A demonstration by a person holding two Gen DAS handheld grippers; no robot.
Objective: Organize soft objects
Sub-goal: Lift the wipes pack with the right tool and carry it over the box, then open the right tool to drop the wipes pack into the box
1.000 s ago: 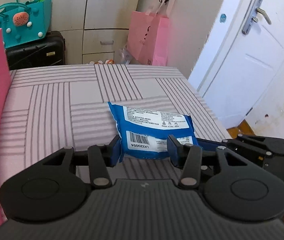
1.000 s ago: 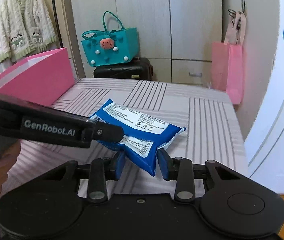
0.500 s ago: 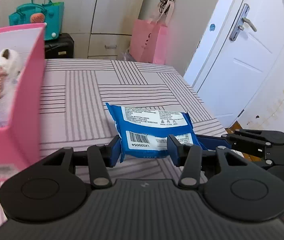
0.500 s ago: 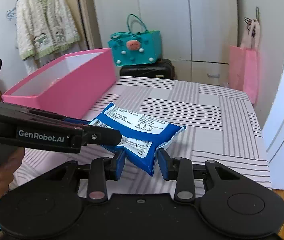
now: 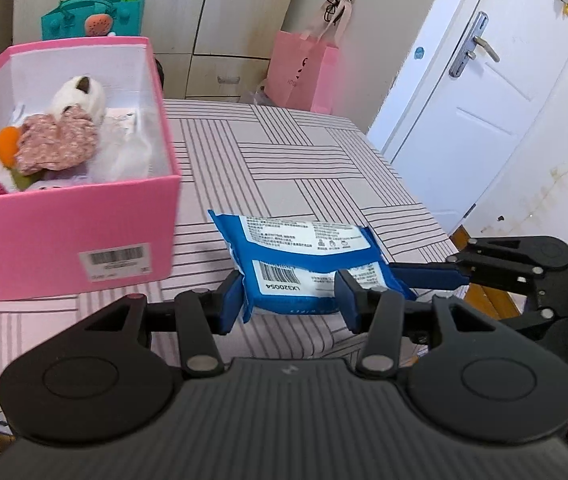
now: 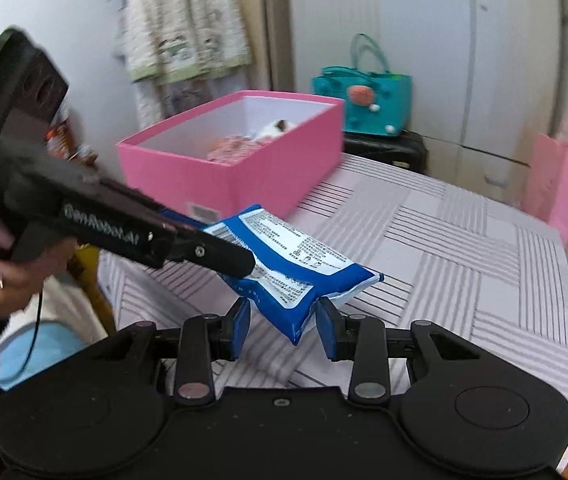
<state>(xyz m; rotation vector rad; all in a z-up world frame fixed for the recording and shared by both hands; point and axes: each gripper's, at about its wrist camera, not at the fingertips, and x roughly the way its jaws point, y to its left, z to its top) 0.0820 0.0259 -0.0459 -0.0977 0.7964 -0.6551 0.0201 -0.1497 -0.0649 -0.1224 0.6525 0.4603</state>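
Both my grippers, left gripper and right gripper, pinching blue wipes pack; pink box now in view beside it, probably the drop target.

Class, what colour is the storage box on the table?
Pink outside, white inside; the storage box shows best in the left wrist view.

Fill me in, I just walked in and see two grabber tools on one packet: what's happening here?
A person is tidying soft things into a pink box on the striped table. Both handheld grippers are shut on one blue packet, the left gripper at its barcode end and the right gripper at a corner, holding it above the table beside the box. The box already holds a plush toy and some floral cloth. The packet is not in yet.
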